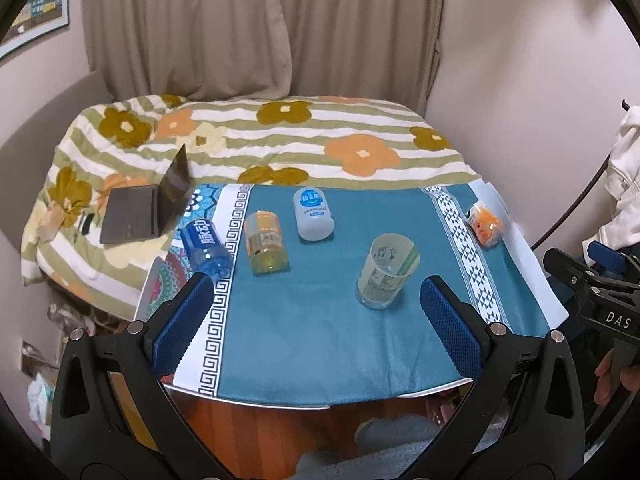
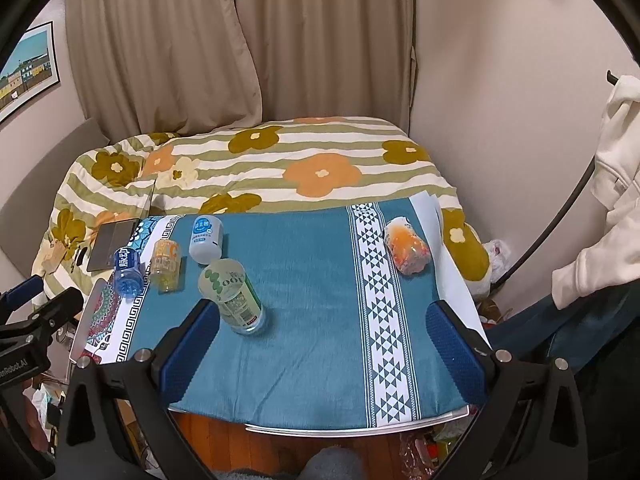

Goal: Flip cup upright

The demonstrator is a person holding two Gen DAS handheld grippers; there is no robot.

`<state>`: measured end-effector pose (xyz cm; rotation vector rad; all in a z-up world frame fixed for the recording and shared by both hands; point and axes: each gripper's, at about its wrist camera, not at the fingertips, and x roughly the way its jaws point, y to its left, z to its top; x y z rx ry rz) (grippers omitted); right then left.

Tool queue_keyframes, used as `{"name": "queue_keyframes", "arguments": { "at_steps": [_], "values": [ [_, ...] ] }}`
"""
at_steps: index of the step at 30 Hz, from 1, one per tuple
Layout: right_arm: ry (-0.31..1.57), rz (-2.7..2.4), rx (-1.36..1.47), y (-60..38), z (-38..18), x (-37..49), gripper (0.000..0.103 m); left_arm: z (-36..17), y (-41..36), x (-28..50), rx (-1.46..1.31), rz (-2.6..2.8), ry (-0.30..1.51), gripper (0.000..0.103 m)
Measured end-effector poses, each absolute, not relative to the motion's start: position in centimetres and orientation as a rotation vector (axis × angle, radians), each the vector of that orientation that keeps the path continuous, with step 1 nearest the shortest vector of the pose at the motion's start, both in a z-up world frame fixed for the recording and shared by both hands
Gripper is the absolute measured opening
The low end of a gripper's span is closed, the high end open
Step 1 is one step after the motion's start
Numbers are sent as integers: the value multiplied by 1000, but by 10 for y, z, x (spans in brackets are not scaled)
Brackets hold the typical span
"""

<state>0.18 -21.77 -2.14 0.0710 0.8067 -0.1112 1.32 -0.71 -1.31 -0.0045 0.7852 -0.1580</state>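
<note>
**One cup, nearer the left tongs**

One pale green cup lies tilted on the desk, long axis running away and leftward. It sits just ahead of the left tongs, and beside the right tongs; both are spread, empty.

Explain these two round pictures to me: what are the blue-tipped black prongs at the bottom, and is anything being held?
No robot here: a person holds a hand tool in each hand, with a wide-angle camera looking along its fingers. One picture comes from the left gripper, the other from the right gripper. Both are open and hold nothing. On the teal tablecloth stand a pale green cup, an orange cup, a white bottle and a blue bottle; an orange packet lies to the right. A laptop sits on the bed behind.
</note>
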Motion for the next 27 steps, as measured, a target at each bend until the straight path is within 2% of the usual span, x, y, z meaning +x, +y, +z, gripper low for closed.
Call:
{"name": "queue_keyframes", "arguments": {
  "at_steps": [27],
  "values": [
    [799,-120,69,-222,-13,10,103,-5,-6,15,-9,-143,743,103]
  ]
}}
